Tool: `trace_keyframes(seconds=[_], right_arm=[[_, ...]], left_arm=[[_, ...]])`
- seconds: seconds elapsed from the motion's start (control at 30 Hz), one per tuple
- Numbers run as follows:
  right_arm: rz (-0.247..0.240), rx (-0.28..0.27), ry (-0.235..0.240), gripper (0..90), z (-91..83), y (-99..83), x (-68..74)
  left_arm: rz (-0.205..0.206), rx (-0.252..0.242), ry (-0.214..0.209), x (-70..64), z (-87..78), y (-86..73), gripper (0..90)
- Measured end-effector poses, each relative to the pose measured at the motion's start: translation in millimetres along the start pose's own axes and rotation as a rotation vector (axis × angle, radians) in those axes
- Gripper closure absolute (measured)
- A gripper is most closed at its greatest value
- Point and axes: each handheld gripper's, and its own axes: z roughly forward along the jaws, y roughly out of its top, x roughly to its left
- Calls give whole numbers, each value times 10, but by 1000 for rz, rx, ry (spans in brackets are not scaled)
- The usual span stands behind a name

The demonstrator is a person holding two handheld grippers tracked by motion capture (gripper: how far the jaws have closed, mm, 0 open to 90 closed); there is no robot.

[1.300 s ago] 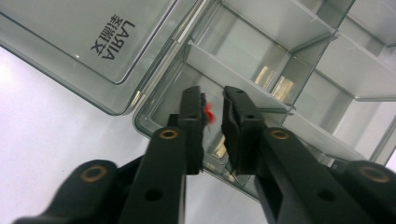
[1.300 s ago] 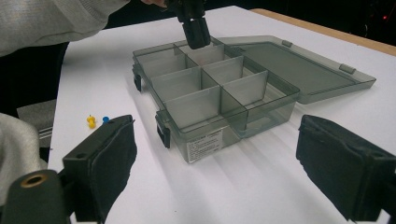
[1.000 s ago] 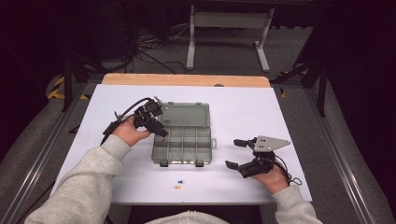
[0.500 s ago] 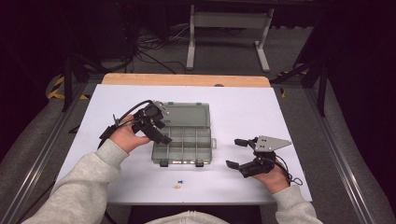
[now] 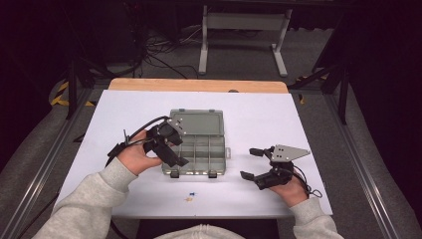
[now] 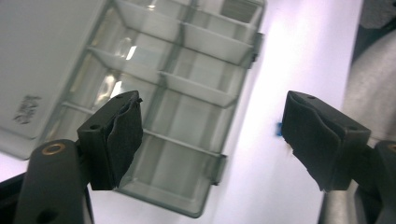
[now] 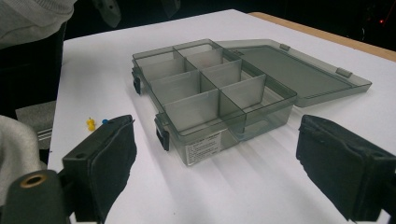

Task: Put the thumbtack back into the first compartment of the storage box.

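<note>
A clear grey compartment box (image 5: 204, 149) lies in the middle of the white table with its lid (image 5: 199, 121) flat open behind it. Its compartments look empty in the right gripper view, box (image 7: 210, 93) and lid (image 7: 289, 65). My left gripper (image 5: 175, 145) hovers open over the box's left edge, looking down into the box (image 6: 177, 116); nothing sits between the left gripper's (image 6: 210, 135) jaws. My right gripper (image 5: 251, 163) rests open on the table to the right of the box, pointing at it. The right gripper's (image 7: 215, 172) jaws are empty.
A blue pin (image 5: 192, 193) and a yellow pin (image 5: 188, 199) lie on the table just in front of the box; the yellow pin (image 7: 90, 123) and blue pin (image 7: 104, 122) also show left of the box. The white table (image 5: 298, 114) has a wooden far edge (image 5: 199, 84).
My left gripper has moved a little toward the person and rightward, onto the box's left side. The right gripper has stayed put.
</note>
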Motion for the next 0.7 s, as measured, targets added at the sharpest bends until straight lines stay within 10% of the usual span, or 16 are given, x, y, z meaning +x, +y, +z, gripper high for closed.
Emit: trace_keyframes(seconds=[0.7], right_arm=[[-1,7,4,122,15,-5,8]], left_arm=[[88,9,-54,-365,145,68,197]])
